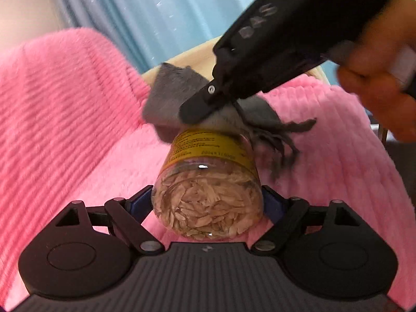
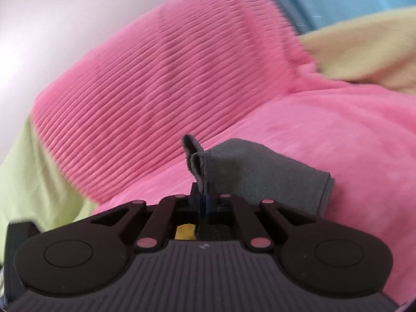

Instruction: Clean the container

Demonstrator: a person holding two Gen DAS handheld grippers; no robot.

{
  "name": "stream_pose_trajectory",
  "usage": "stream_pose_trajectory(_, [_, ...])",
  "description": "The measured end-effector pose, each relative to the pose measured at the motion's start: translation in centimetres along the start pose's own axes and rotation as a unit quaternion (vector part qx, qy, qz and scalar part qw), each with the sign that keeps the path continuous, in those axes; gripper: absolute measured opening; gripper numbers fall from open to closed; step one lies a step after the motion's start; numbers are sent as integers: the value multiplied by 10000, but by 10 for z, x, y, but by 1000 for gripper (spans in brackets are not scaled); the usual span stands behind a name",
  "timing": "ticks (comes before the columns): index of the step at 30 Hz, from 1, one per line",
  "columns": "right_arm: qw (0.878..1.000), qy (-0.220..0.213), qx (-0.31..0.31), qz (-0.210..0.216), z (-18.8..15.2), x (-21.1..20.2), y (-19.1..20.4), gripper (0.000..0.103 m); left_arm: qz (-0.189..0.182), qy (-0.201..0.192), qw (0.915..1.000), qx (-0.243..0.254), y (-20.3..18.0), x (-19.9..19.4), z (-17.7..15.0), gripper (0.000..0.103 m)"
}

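While the left gripper (image 1: 208, 202) clamps the jar (image 1: 208, 182) at its near end, the right gripper (image 1: 197, 109), pinching the grey cloth (image 1: 166, 98), is judged mid-wipe at the far end; next, rub along the label.

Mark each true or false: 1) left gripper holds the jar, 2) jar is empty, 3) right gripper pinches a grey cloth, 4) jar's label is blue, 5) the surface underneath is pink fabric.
1) True: the left gripper is shut on the jar.
2) False: the jar is full of pale flakes.
3) True: the right gripper is shut on the grey cloth, pressed onto the jar's far end.
4) False: the label is yellow.
5) True: pink ribbed fabric lies below.
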State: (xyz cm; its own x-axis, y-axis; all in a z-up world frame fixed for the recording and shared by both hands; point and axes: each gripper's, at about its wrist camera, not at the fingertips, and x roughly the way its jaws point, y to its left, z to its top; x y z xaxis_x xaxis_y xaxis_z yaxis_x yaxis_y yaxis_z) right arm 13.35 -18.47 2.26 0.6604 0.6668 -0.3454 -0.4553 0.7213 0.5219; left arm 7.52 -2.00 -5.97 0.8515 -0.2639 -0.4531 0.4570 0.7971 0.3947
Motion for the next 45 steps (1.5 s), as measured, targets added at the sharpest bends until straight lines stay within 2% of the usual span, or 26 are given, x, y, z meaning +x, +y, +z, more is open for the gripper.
stream_pose_trajectory(2, [10000,-6,29,74,-2,0,-1,1,-25,-10,10000,-4,-1,-1,0,85])
stream_pose_trajectory(4, [9999,8,-110,69,-3,-1,3,1,-257,2,9985,-481,10,-2,0,85])
stream_pose_trajectory(8, [9999,28,-132,78,-3,0,3,1,-789,10,9811,-1766,40,1,-5,87])
stream_pose_trajectory(10, [9999,36,-98,90,-4,0,3,1,-908,66,9739,-2078,46,4,-8,87])
stream_pose_trajectory(11, [9999,52,-75,90,-1,4,3,2,-913,69,9737,-2088,47,5,-8,86])
stream_pose_trajectory(13, [9992,223,-53,319,0,3,5,2,-842,55,9779,-1912,46,4,-7,86])
stream_pose_trajectory(16, [9930,711,-217,923,-8,6,20,3,-377,68,9959,-824,25,-1,-3,86])
stream_pose_trajectory(18, [9909,795,-474,978,-9,8,28,2,-102,68,9999,-108,11,-5,-3,86])
stream_pose_trajectory(22, [9974,420,-225,533,-2,7,14,1,27,-5,9994,335,-2,-7,-4,85])
stream_pose_trajectory(25, [9999,78,113,86,3,6,0,1,64,-1,9992,398,-4,-4,-2,85])
stream_pose_trajectory(27, [9999,82,16,110,1,6,5,1,-39,46,9999,125,3,-1,1,86])
stream_pose_trajectory(29, [9998,95,-86,133,-1,6,8,1,-324,72,9977,-589,19,-3,2,87])
stream_pose_trajectory(31, [9998,115,-56,181,-1,7,6,1,-631,58,9870,-1476,38,-1,0,88])
stream_pose_trajectory(32, [9997,122,-9,212,0,8,5,1,-726,62,9817,-1761,43,0,-1,88])
stream_pose_trajectory(34, [9997,129,10,221,1,7,3,1,-868,101,9730,-2136,48,0,-4,88])
stream_pose_trajectory(36, [9995,172,1,251,-1,8,5,1,-895,93,9710,-2215,49,1,-4,87])
stream_pose_trajectory(38, [9989,291,-36,356,-3,6,9,2,-740,87,9805,-1818,42,-2,-1,86])
stream_pose_trajectory(40, [9975,472,-118,509,-5,4,16,3,-325,103,9958,-848,28,-1,5,86])
stream_pose_trajectory(41, [9956,615,-177,691,-8,5,20,3,-132,107,9991,-400,20,0,5,86])
stream_pose_trajectory(43, [9911,841,-333,979,-14,8,29,3,90,91,9998,153,7,-2,4,86])
stream_pose_trajectory(45, [9904,847,-491,974,-13,11,31,1,106,65,9997,200,6,-1,5,86])
